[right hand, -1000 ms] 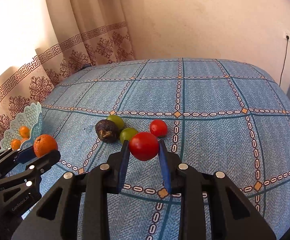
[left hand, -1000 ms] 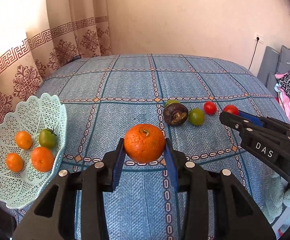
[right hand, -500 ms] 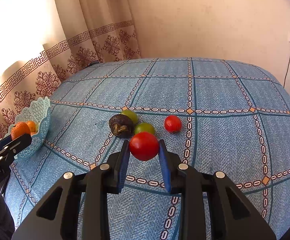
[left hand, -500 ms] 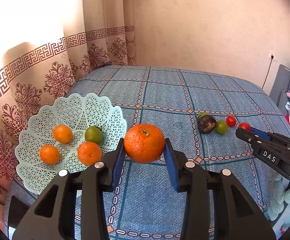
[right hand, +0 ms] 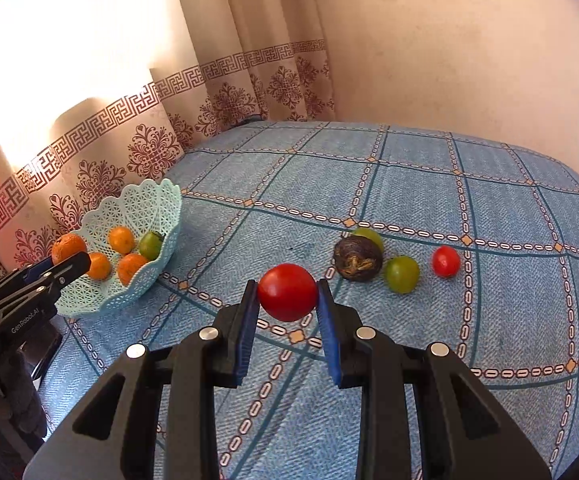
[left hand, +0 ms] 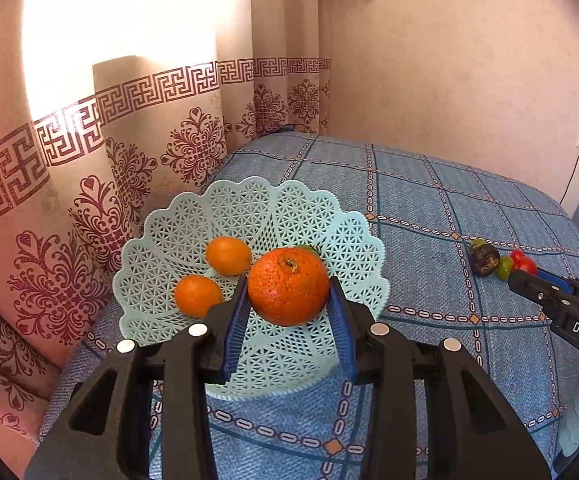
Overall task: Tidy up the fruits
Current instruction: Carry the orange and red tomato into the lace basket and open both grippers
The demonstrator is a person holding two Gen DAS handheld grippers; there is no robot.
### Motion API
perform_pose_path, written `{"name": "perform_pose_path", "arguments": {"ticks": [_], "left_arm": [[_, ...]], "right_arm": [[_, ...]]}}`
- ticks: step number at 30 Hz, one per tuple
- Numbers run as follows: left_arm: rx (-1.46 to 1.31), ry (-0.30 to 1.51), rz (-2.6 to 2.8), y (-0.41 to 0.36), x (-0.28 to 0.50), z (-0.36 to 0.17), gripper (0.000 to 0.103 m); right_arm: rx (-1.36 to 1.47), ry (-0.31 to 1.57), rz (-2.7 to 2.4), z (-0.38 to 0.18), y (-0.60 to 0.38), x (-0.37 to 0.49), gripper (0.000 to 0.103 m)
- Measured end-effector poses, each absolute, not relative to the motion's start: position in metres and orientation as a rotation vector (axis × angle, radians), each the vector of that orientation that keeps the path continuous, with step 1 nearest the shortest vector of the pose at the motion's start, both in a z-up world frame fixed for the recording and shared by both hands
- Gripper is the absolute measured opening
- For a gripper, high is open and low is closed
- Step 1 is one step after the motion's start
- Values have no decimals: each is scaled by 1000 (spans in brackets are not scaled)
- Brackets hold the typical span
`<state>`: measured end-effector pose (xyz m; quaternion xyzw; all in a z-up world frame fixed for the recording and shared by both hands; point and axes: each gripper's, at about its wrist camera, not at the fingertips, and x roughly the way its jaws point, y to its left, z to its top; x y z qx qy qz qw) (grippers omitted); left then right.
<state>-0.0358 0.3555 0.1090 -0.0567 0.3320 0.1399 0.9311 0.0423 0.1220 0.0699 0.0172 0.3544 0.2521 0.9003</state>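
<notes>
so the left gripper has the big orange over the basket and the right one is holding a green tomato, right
Not quite: the right gripper is shut on a red tomato, as the right wrist view shows. The green ones lie on the bedspread. The rest holds: the left gripper has the big orange over the basket.

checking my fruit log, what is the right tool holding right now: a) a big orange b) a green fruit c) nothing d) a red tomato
d: in the right wrist view the right tool is closed on a red tomato, lifted above the blue cloth; the big orange sits in the left tool.
</notes>
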Motion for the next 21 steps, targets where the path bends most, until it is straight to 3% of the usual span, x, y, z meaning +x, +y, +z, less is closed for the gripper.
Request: {"name": "perform_pose_path", "arguments": {"ticks": [11, 13, 14, 21], "left_arm": [[-154, 690, 318, 384, -46, 102, 41], [-175, 691, 313, 390, -48, 101, 52], [-179, 677, 327, 392, -51, 102, 64], [-170, 625, 372, 405, -65, 113, 66]], "right_arm": [[10, 718, 628, 86, 189, 26, 29], [8, 719, 645, 87, 199, 24, 29], [7, 718, 654, 88, 204, 23, 29], [-3, 721, 705, 90, 234, 16, 29]]}}
